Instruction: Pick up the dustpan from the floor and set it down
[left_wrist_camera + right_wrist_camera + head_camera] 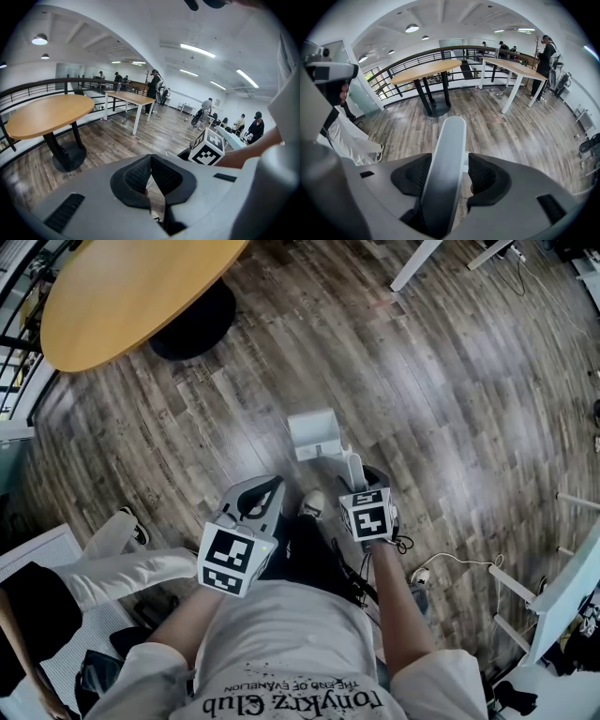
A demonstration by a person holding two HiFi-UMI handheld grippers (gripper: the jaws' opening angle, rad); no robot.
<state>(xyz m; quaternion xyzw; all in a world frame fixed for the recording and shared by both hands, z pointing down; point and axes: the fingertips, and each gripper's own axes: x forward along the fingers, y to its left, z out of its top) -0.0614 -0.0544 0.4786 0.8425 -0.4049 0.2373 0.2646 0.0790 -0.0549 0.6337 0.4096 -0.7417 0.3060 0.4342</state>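
A white dustpan (312,432) rests on the wood floor just ahead of my feet, its long grey-white handle (353,470) slanting up toward me. My right gripper (362,484) stands around the top of that handle. In the right gripper view the handle (447,150) runs up between the two black pads (487,180); a gap shows on the right side, so the right gripper (449,177) is open. My left gripper (262,493) hovers to the left of the dustpan, apart from it. The left gripper (151,161) is shut with nothing between its pads.
A round wooden table (131,287) on a black base (197,320) stands at the far left. White table legs (417,263) are at the back. A seated person's white trouser leg (122,563) is at the left, white furniture (562,596) and a cable (455,563) at the right.
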